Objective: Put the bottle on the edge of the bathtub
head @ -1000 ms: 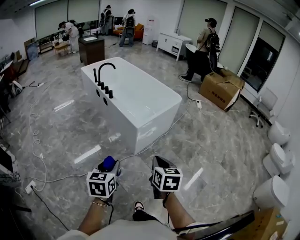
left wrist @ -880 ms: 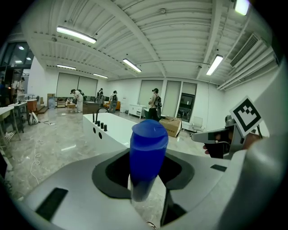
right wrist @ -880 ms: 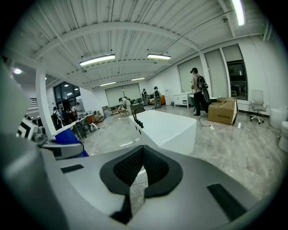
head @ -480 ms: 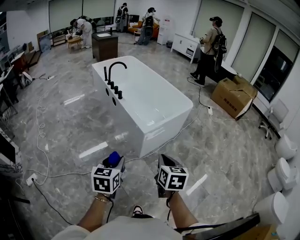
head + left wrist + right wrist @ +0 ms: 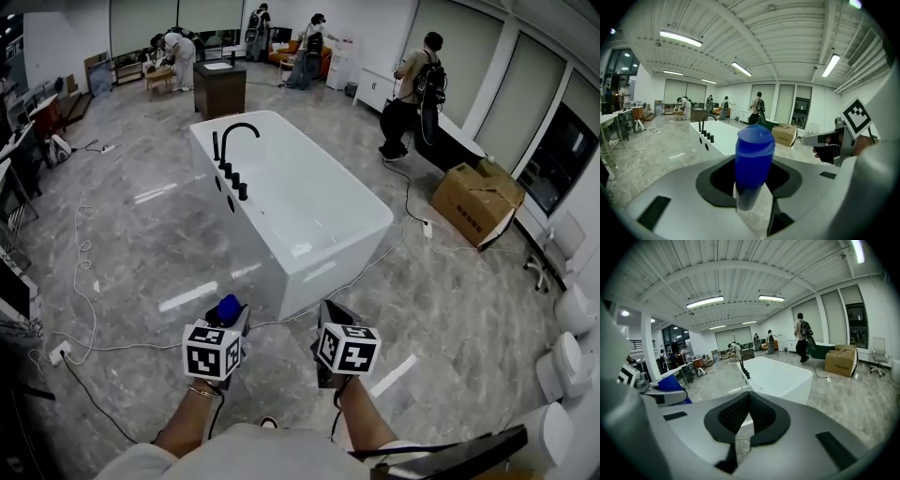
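the floor (image 5: 122, 234) is shiny grey stone with white cables (image 5: 82, 246) lying on it. a brown cardboard box (image 5: 478, 202) sits near tall windows (image 5: 560, 141). a dark cabinet (image 5: 220, 86) stands far back. long lights (image 5: 680, 39) glow on the white ceiling (image 5: 778, 28)

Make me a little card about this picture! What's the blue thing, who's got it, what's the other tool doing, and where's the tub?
Blue thing: a bottle
Held by: left tool, closed on it
Right tool: closed, nothing in it
Bathtub: white, on the floor ahead of both tools
Tap: black, on the tub's rim
Bottle on the tub's edge: not yet
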Action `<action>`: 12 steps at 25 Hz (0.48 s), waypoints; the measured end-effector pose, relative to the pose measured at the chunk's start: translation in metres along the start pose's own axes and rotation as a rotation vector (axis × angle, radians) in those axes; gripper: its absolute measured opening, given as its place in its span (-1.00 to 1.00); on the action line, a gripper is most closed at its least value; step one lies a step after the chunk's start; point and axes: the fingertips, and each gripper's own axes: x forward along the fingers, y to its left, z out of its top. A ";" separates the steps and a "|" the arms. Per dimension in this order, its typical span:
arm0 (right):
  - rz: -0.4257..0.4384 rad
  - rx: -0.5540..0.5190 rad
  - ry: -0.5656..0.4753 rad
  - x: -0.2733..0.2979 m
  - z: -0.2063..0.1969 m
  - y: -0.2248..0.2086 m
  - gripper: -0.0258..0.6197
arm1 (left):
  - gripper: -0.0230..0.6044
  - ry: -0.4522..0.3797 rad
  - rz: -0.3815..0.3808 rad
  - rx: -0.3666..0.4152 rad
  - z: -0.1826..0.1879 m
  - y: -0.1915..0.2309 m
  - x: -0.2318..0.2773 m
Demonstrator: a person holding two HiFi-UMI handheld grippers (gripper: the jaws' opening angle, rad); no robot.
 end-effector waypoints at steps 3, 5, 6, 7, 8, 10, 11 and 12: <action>0.007 -0.007 0.001 0.010 0.007 -0.007 -0.84 | -0.41 -0.007 0.011 -0.002 0.007 0.002 0.010; 0.011 -0.005 -0.001 0.015 0.011 -0.012 -0.84 | -0.41 -0.009 0.017 -0.002 0.010 0.002 0.016; 0.011 -0.003 -0.004 0.017 0.013 -0.015 -0.84 | -0.41 -0.009 0.018 -0.001 0.011 0.002 0.018; 0.012 0.000 -0.006 0.019 0.014 -0.018 -0.84 | -0.41 -0.009 0.019 0.001 0.012 0.001 0.021; 0.012 0.004 -0.010 0.020 0.015 -0.020 -0.84 | -0.41 -0.009 0.020 0.002 0.012 0.001 0.023; 0.011 0.013 -0.015 0.022 0.016 -0.025 -0.84 | -0.41 -0.007 0.023 0.006 0.013 0.000 0.026; 0.011 0.017 -0.016 0.022 0.016 -0.027 -0.84 | -0.41 -0.007 0.023 0.008 0.013 0.000 0.027; 0.009 0.022 -0.016 0.022 0.015 -0.029 -0.84 | -0.41 -0.006 0.023 0.009 0.013 -0.001 0.028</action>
